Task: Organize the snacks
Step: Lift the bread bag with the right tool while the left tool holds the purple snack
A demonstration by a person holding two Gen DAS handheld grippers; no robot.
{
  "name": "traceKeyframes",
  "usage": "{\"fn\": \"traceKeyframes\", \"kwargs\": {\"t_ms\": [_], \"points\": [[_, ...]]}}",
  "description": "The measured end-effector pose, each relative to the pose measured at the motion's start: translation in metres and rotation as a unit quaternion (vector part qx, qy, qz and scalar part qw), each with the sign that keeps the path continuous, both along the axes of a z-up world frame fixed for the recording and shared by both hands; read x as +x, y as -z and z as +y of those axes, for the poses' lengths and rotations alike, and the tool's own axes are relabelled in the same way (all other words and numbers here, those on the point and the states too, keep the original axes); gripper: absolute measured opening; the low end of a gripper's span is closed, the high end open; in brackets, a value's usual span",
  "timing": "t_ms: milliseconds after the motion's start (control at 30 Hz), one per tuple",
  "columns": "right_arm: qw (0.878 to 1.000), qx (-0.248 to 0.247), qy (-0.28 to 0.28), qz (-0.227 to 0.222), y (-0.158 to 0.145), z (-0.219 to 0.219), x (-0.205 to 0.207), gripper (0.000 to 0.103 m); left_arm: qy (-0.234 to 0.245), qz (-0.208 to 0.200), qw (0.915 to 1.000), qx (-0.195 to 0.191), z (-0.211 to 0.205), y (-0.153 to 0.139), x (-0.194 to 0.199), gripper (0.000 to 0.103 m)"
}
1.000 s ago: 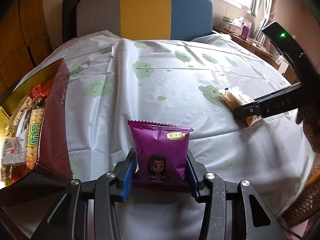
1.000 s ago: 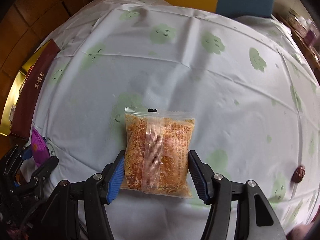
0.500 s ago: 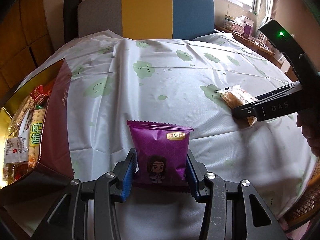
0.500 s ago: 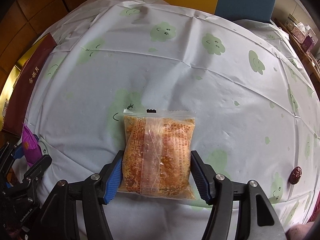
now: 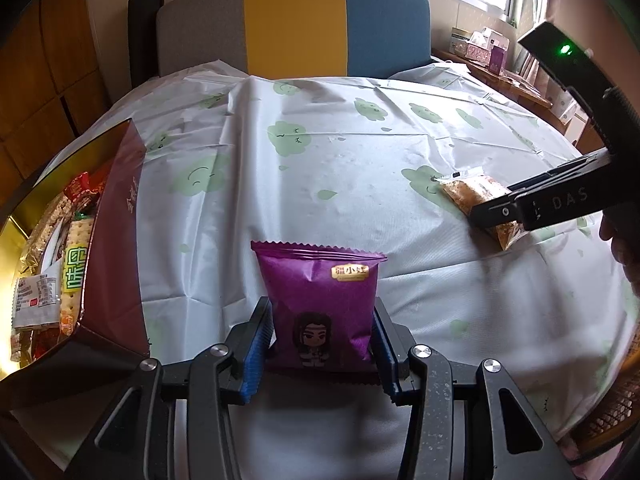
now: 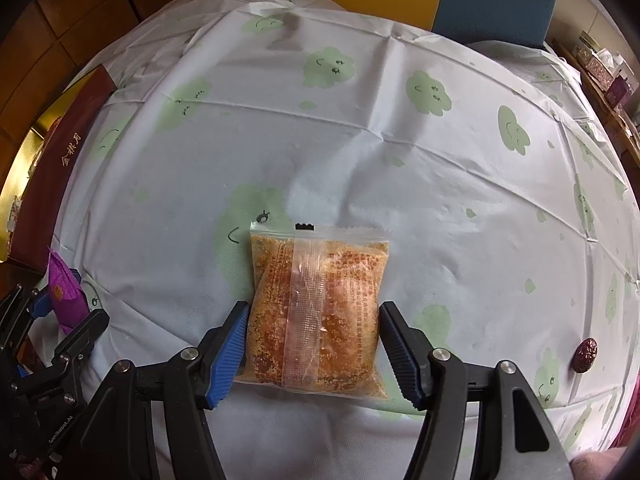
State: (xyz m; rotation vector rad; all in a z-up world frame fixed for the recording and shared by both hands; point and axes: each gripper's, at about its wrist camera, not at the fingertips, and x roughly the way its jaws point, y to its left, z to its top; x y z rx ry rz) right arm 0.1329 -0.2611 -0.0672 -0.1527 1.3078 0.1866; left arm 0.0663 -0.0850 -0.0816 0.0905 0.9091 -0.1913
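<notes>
A: How did the left gripper [image 5: 322, 344] stand?

B: Low over the near edge of the table [image 5: 360, 168], its blue pads [image 5: 256, 344] pressed against a purple packet [image 5: 320, 304].

A: And the right gripper [image 6: 314, 348]?

B: Further right, fingers level, clamped on both sides of an orange packet [image 6: 316, 304]. A bit of the holding hand [image 5: 622, 248] showed.
</notes>
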Motion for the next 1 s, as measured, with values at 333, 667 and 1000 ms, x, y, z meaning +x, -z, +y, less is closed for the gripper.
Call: {"fn": "traceKeyframes", "kwargs": {"t_ms": [333, 667, 1000], "points": [[1.000, 0.000, -0.003, -0.006, -0.009, -0.002, -0.002, 0.066, 0.000, 0.001, 1.0000, 0.001, 0.001, 0.000, 0.000, 0.048], [0.999, -0.037, -0.020, -0.025, -0.010, 0.009, -0.013, 0.061, -0.002, 0.007, 1.0000, -0.006, 0.003, 0.000, 0.002, 0.049], [0.998, -0.056, -0.023, -0.031, -0.005, 0.019, -0.021, 0.061, -0.007, 0.045, 0.9976, -0.053, 0.015, -0.004, 0.011, 0.050]]}}
